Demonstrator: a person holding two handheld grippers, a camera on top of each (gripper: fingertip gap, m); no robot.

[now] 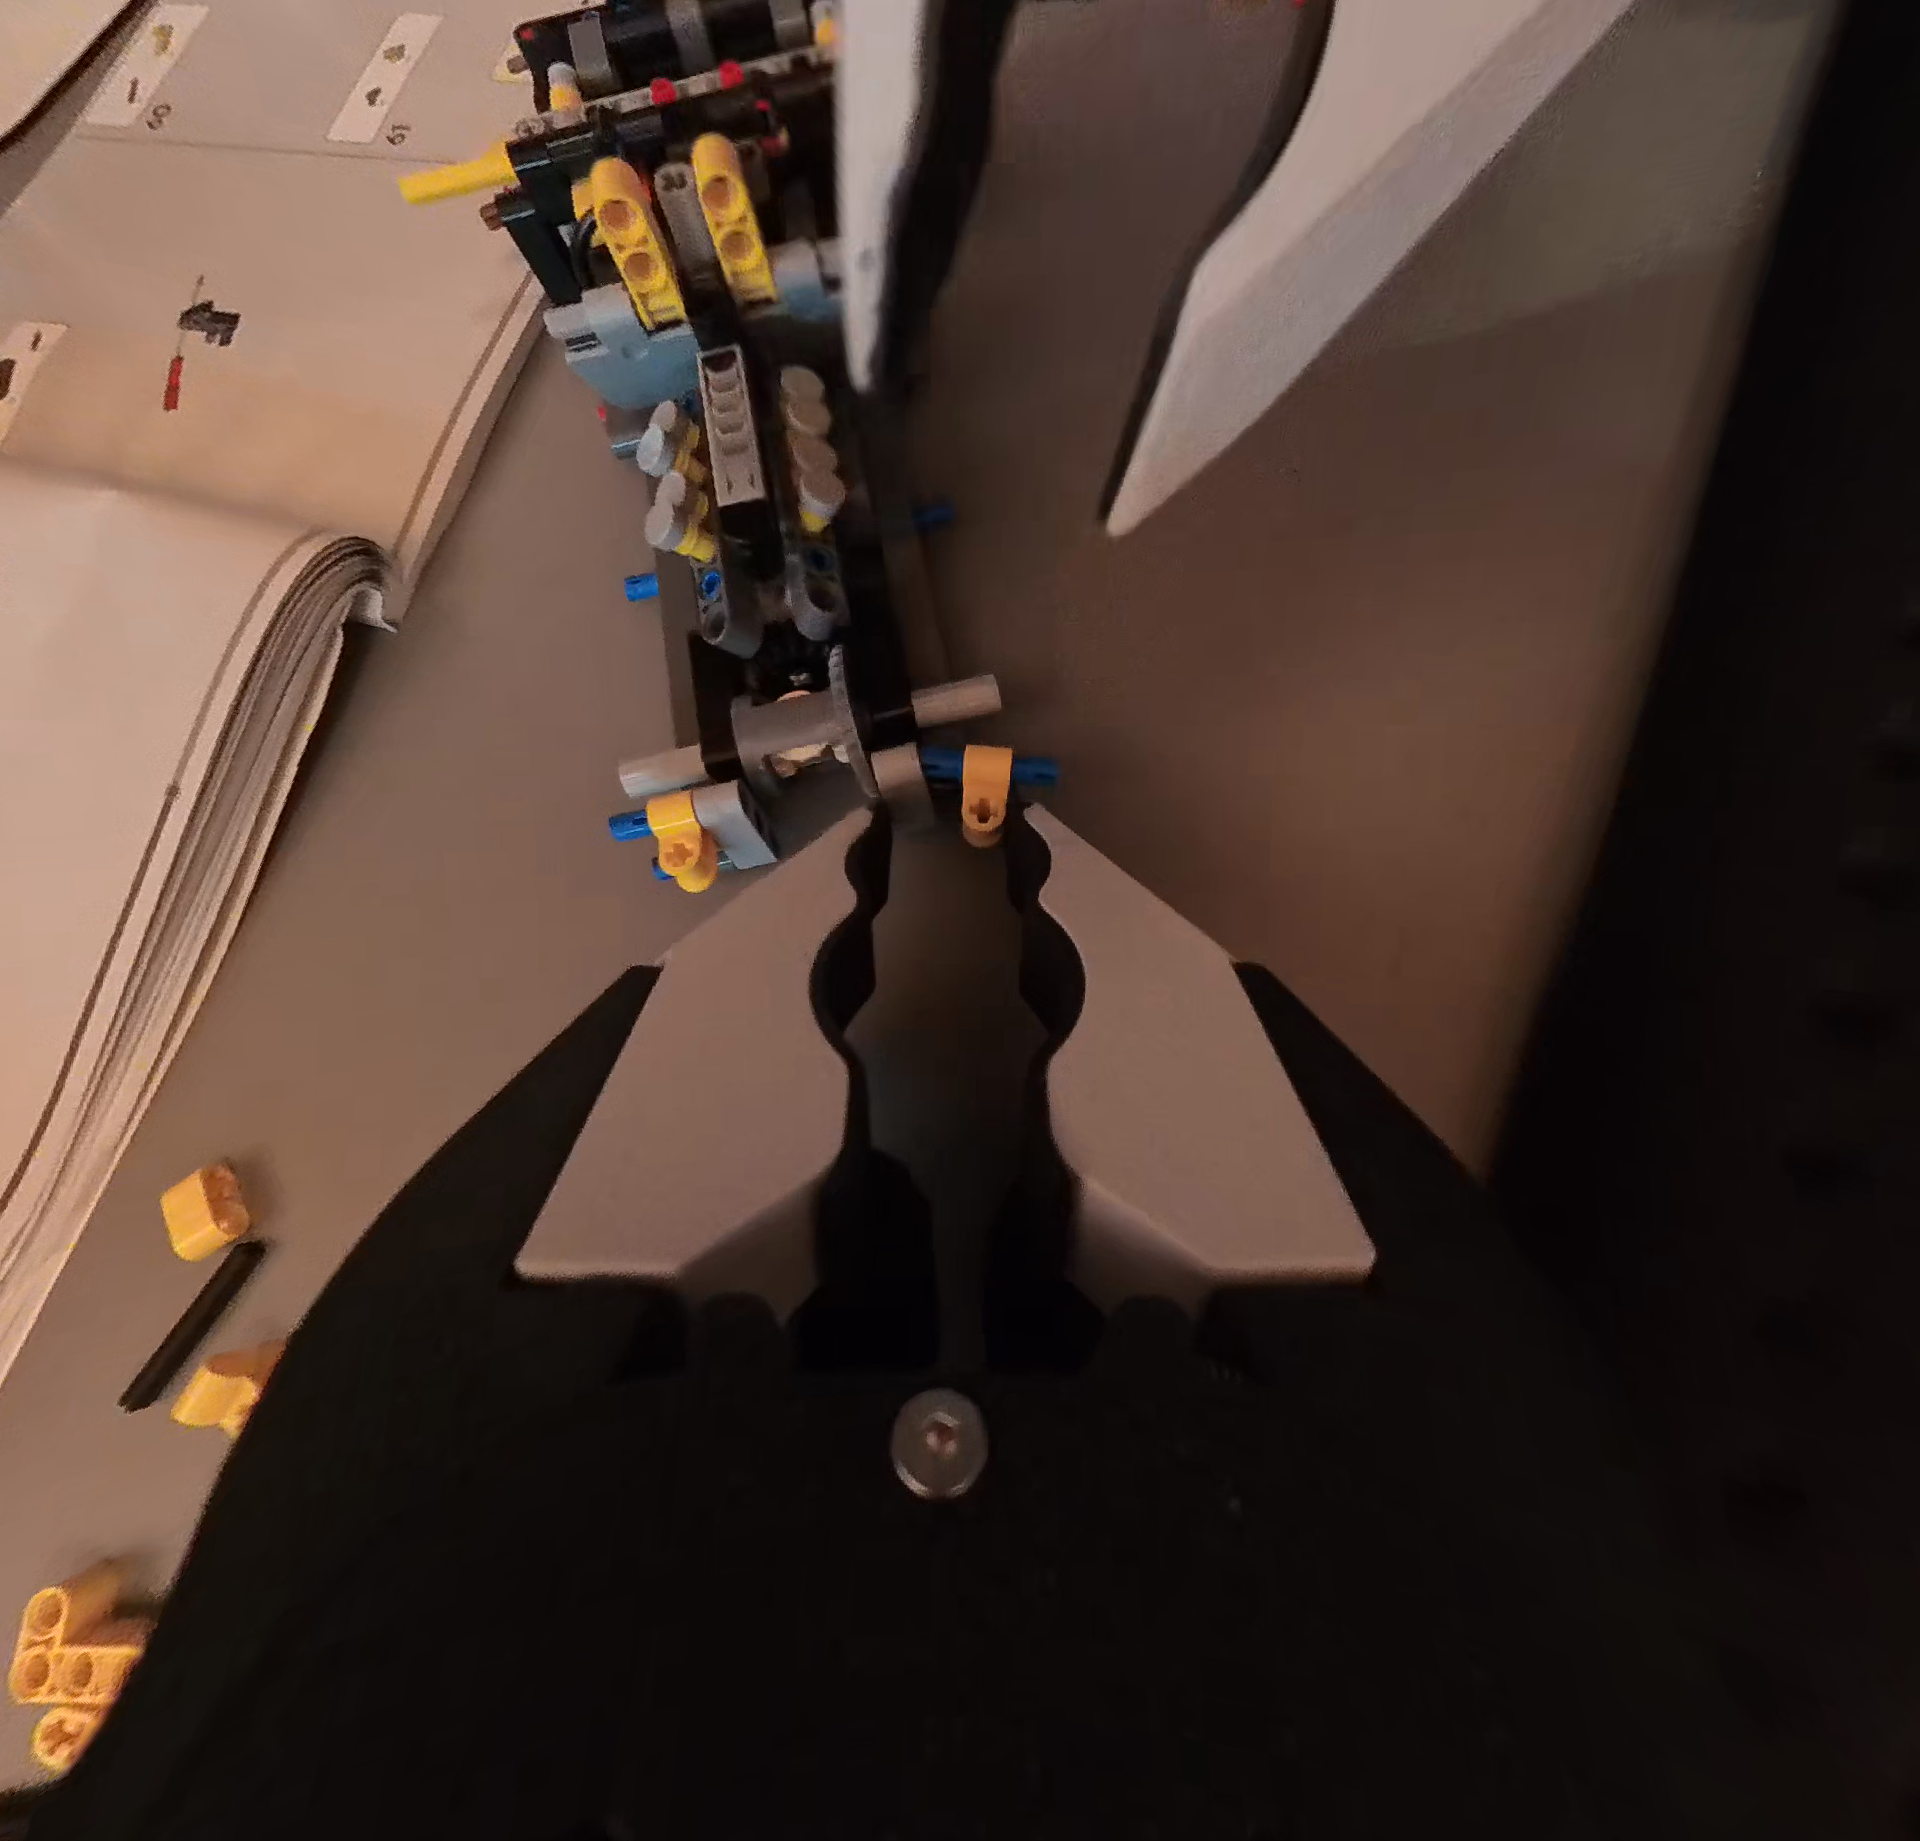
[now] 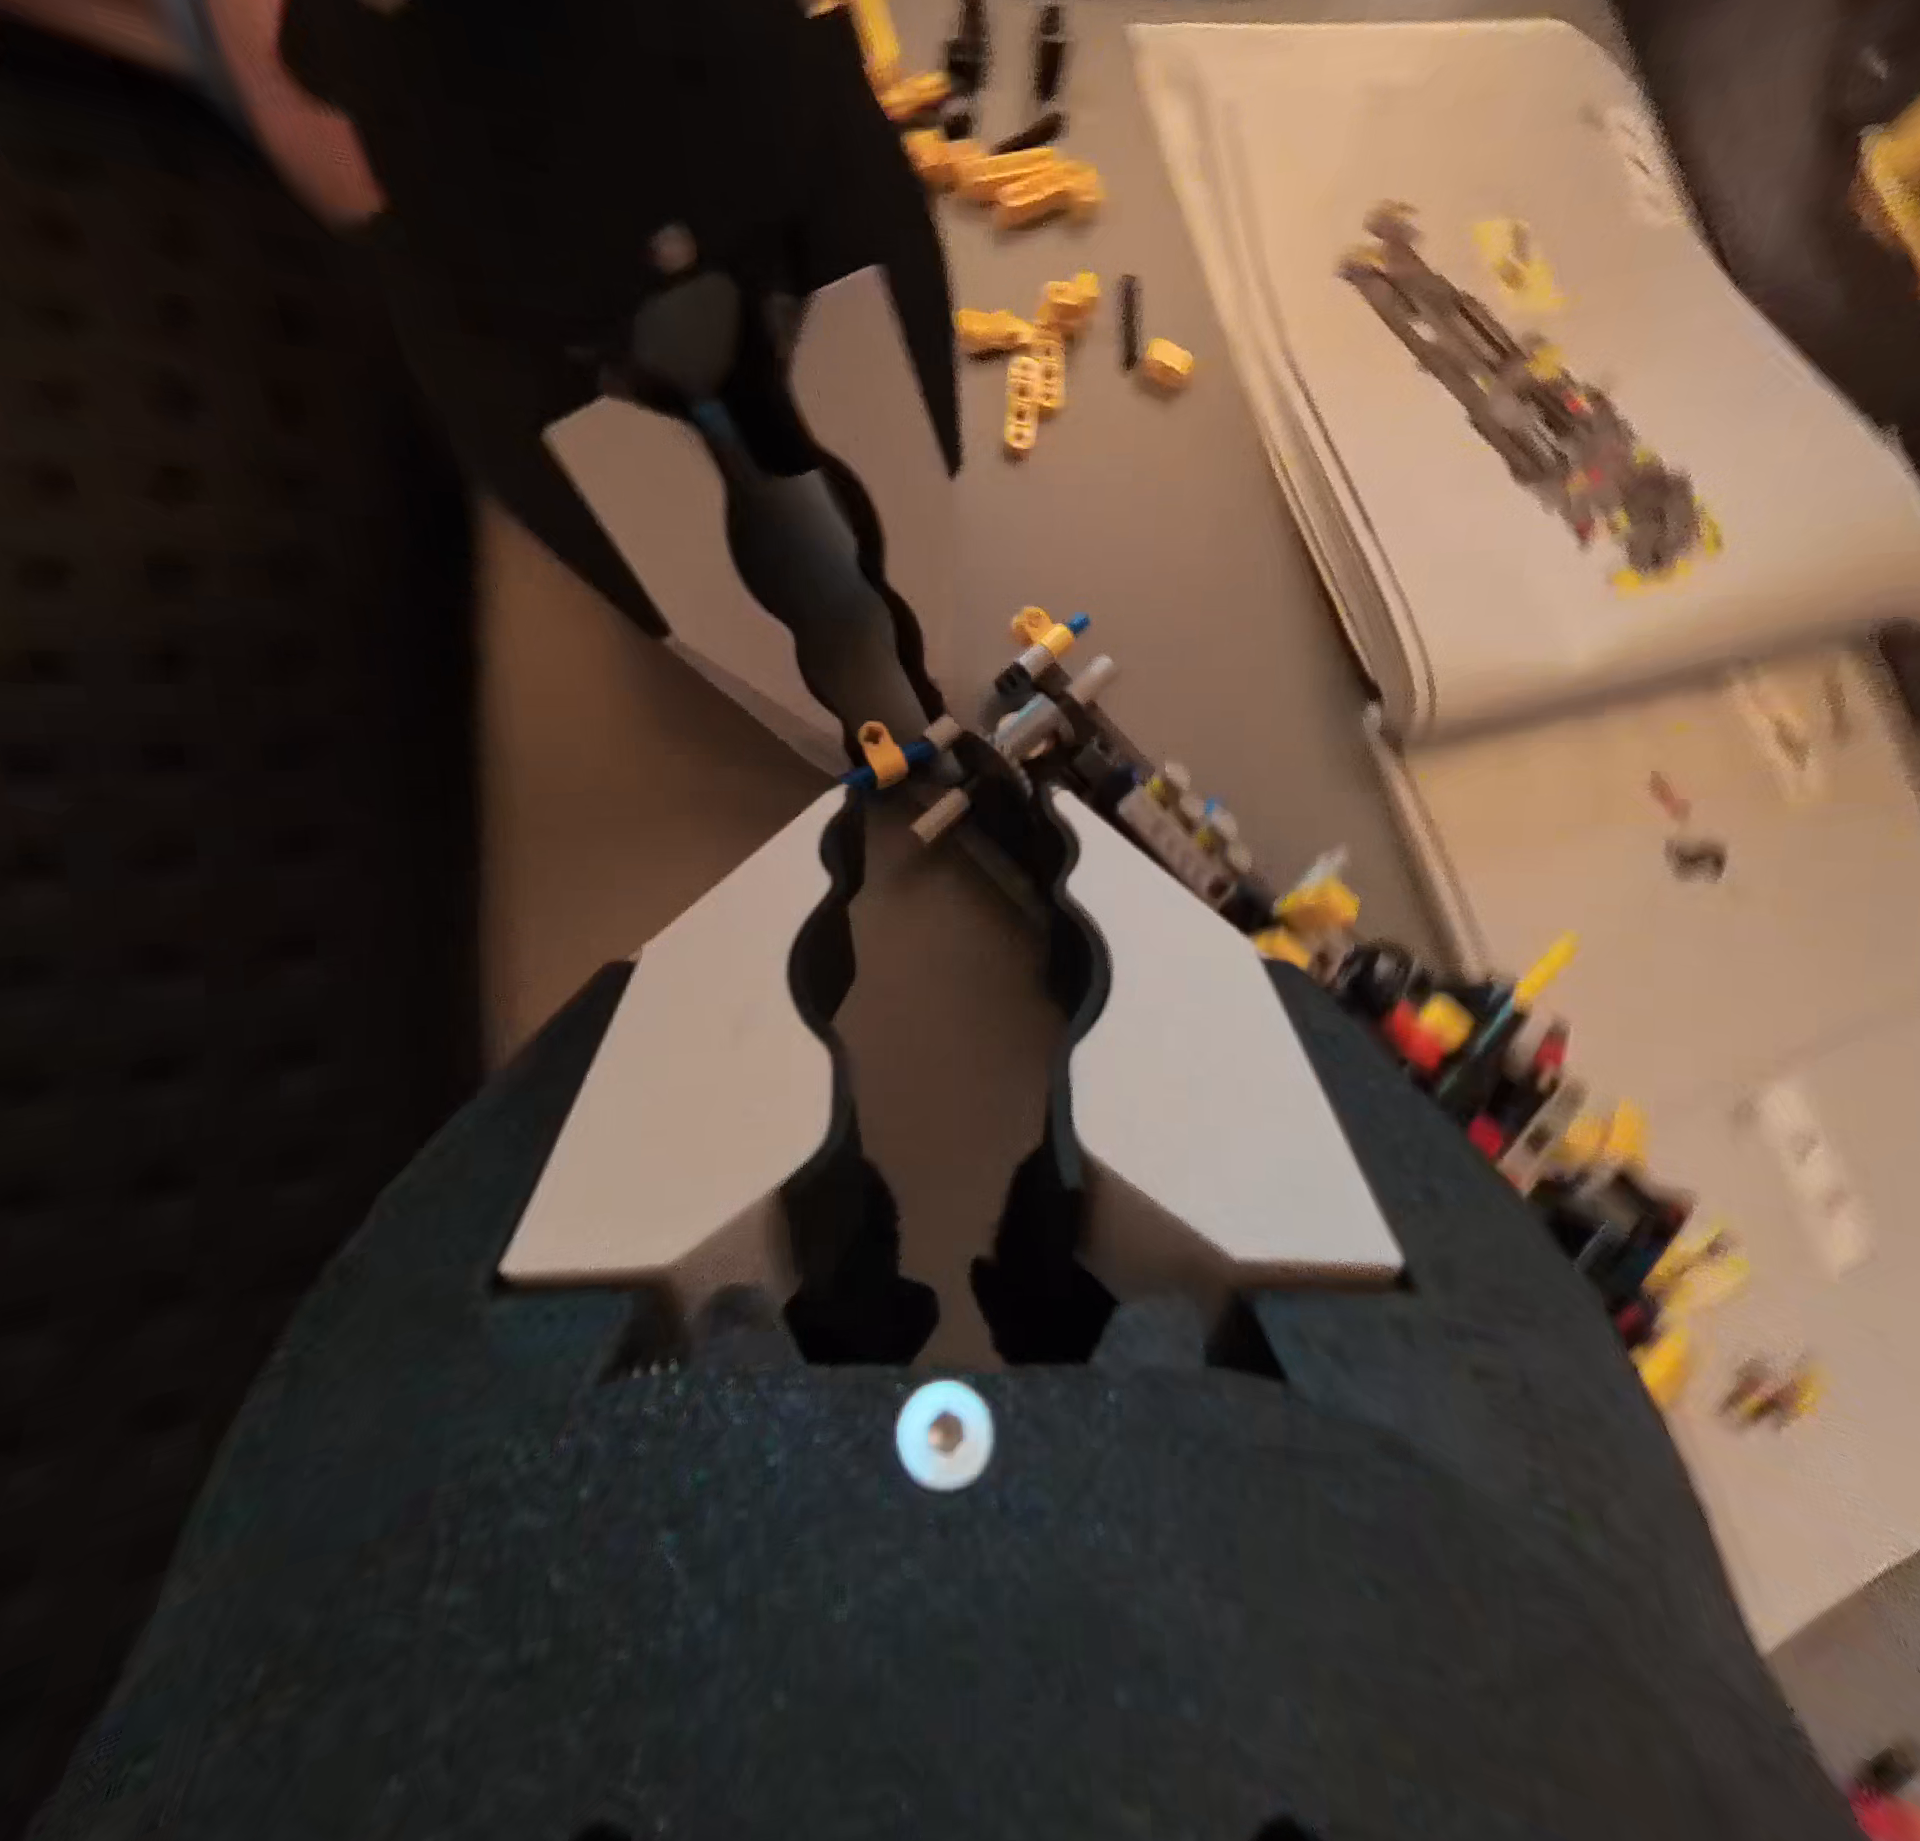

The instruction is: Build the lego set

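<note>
The long black, grey and yellow lego model (image 1: 727, 441) lies on the grey table, also in the right wrist view (image 2: 1195, 846). At its near end a blue axle carries a yellow connector (image 1: 982, 789) (image 2: 881, 752). My left gripper (image 1: 956, 820) is closed on this end, its fingertips (image 1: 883, 835) against the grey end piece and the yellow connector; it enters the right wrist view from the upper left (image 2: 914, 731). My right gripper (image 2: 948, 804) is open over the same end, with a grey axle (image 2: 940, 815) between its tips. Its white fingers (image 1: 862, 233) hang above the model.
An open instruction booklet (image 1: 208, 648) (image 2: 1507, 337) lies beside the model. Loose yellow pieces and a black axle (image 1: 192, 1313) lie at the lower left; several more yellow and black parts (image 2: 1029, 357) are scattered behind the left gripper. The table edge (image 1: 1558, 856) runs along the right. The grippers' ends are close to 6 cm from one another.
</note>
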